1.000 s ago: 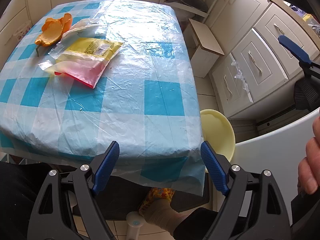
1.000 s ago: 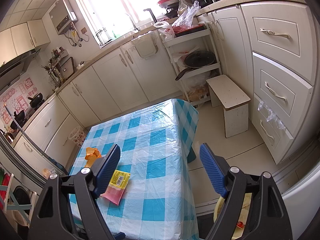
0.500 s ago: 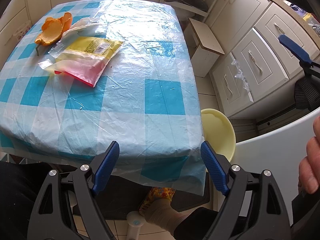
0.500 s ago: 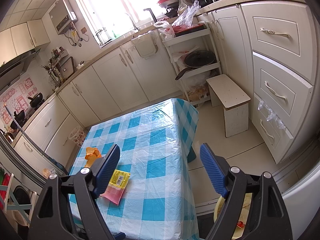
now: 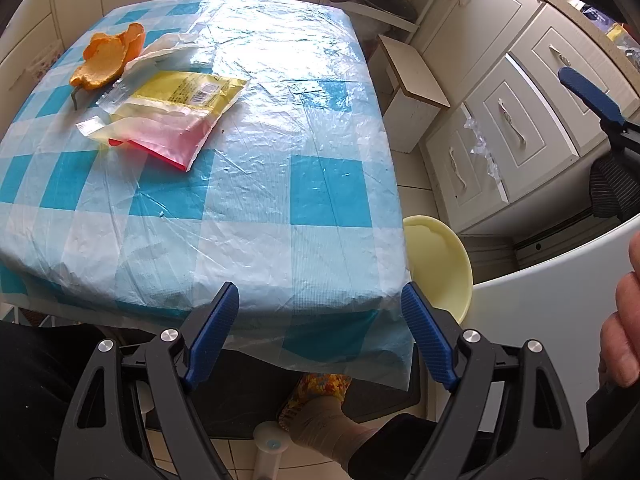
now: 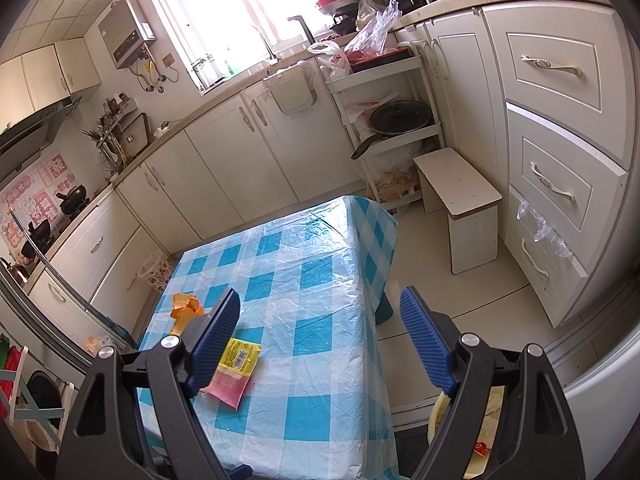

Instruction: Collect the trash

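Observation:
A yellow and pink snack wrapper (image 5: 172,116) lies at the far left of the blue checked table (image 5: 256,184), with orange peel (image 5: 106,56) and a crumpled clear wrapper (image 5: 164,50) just beyond it. A pale yellow bin (image 5: 438,264) stands on the floor by the table's near right corner. My left gripper (image 5: 320,332) is open and empty at the table's near edge. My right gripper (image 6: 320,340) is open and empty, held high above the table's right side. The wrapper (image 6: 236,372) and peel (image 6: 184,308) also show in the right wrist view, and the bin (image 6: 486,440) holds scraps.
White cabinets and drawers (image 6: 560,160) line the right wall. A small white stool (image 6: 460,208) and a shelf rack with a pan (image 6: 396,120) stand beyond the table. A person's leg and slippered foot (image 5: 320,420) are under the table's near edge.
The left gripper has shifted slightly, so the trash sits a little lower in its view. The right gripper has barely moved. Both stay open.

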`<action>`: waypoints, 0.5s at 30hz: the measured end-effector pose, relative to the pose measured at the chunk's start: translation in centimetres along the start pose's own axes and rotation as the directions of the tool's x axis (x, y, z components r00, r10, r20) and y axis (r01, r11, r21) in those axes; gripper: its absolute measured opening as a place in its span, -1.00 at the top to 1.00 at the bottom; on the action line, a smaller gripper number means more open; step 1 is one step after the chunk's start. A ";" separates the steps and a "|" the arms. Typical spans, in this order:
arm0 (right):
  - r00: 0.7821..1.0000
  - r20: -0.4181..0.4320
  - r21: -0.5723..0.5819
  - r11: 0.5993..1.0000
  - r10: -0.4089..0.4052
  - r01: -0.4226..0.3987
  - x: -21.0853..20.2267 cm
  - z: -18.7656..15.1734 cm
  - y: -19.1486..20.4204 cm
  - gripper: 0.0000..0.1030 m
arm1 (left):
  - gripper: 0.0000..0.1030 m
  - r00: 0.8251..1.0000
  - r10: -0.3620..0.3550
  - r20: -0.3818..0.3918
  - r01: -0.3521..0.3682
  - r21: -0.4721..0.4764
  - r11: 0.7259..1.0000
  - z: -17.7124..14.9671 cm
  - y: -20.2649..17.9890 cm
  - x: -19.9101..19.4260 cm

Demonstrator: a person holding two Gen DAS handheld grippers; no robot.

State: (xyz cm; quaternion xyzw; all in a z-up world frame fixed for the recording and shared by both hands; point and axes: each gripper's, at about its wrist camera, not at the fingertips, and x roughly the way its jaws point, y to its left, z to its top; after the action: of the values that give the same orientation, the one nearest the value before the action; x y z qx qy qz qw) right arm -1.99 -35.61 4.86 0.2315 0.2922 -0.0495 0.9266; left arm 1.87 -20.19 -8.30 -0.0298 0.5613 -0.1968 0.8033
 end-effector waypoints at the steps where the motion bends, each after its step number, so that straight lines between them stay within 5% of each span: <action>1: 1.000 0.000 0.000 1.000 -0.001 0.001 0.0 0.0 0.0 -0.54 | -0.54 1.000 0.000 -0.001 0.000 0.001 1.000 -0.1 0.0 0.0; 15: 1.000 -0.001 0.001 1.000 0.000 0.000 0.0 0.0 -0.1 -0.53 | -0.54 1.000 0.001 -0.001 -0.001 0.000 1.000 -0.1 0.0 0.1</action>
State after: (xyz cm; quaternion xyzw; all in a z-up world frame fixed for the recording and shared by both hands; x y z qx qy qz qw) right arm -2.03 -35.66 4.85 0.2319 0.2926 -0.0496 0.9264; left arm 1.78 -20.24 -8.43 -0.0293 0.5618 -0.1964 0.8031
